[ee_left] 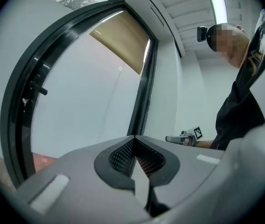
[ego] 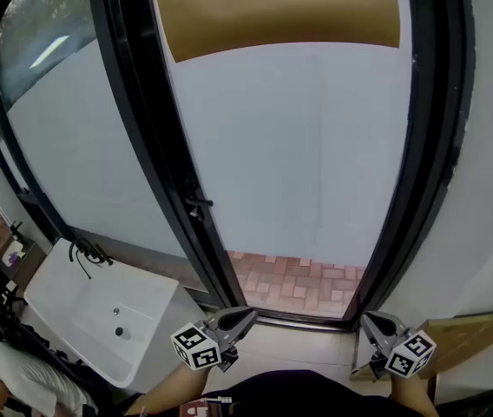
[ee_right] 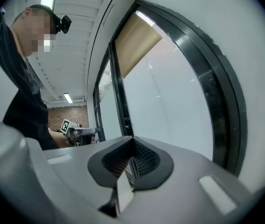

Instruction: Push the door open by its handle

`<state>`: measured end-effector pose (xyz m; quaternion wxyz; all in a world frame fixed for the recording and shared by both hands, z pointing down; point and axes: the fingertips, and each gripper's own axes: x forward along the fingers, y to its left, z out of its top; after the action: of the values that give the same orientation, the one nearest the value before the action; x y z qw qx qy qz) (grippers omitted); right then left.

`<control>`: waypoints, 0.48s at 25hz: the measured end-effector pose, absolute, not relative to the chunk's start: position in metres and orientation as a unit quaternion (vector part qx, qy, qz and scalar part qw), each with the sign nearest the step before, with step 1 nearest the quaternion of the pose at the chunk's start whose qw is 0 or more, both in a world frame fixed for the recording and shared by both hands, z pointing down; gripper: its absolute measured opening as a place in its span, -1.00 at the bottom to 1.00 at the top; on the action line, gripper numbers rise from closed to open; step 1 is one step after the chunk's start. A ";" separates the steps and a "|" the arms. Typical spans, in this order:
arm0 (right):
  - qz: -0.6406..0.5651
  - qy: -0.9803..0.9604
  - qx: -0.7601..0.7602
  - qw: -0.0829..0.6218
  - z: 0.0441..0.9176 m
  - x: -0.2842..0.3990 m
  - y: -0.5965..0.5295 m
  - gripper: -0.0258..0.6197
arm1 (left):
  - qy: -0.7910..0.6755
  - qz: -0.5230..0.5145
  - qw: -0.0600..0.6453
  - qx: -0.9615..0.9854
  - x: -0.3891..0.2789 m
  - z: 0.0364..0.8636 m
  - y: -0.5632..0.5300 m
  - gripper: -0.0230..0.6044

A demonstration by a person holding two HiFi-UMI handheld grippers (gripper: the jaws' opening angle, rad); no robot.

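Observation:
The door (ego: 307, 155) is a tall frosted glass pane in a black frame, straight ahead of me. Its small black handle (ego: 197, 203) sticks out of the left frame bar at mid height; it also shows as the handle (ee_left: 38, 89) in the left gripper view and the handle (ee_right: 127, 123) in the right gripper view. My left gripper (ego: 248, 314) is low in the head view, well below the handle, jaws shut and empty. My right gripper (ego: 367, 319) hangs level with it near the right frame bar, shut on nothing. Neither touches the door.
A white sink (ego: 64, 294) with a black tap (ego: 82, 254) stands at the lower left, beside the door frame. Red brick paving (ego: 299, 276) shows past the door's foot. A brown blind (ego: 272, 7) covers the pane's top. Cardboard (ego: 472, 327) leans at the lower right.

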<state>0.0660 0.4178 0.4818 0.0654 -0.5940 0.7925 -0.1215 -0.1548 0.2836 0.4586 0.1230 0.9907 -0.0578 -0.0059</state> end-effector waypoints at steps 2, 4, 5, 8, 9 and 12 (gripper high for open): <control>-0.117 0.789 -0.600 0.060 0.483 0.080 0.422 -0.92 | -0.053 -0.001 0.111 0.992 -0.138 0.457 0.282 -0.93; -0.117 0.786 -0.604 0.055 0.485 0.092 0.421 -0.92 | -0.052 0.009 0.090 0.995 -0.125 0.455 0.276 -0.93; -0.119 0.786 -0.605 0.054 0.487 0.096 0.417 -0.92 | -0.054 0.017 0.074 0.996 -0.123 0.455 0.271 -0.93; -0.122 0.788 -0.601 0.051 0.493 0.094 0.395 -0.92 | -0.069 0.048 0.022 0.996 -0.128 0.456 0.240 -0.93; -0.122 0.789 -0.600 0.049 0.495 0.091 0.385 -0.92 | -0.075 0.056 0.006 0.996 -0.133 0.454 0.225 -0.93; -0.118 0.789 -0.602 0.037 0.495 0.081 0.345 -0.92 | -0.086 0.070 -0.048 0.993 -0.146 0.444 0.171 -0.92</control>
<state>0.0806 0.3449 0.4949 0.0366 -0.6016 0.7891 -0.1180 -0.1460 0.1706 0.4441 -0.0485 0.9927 -0.0857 0.0701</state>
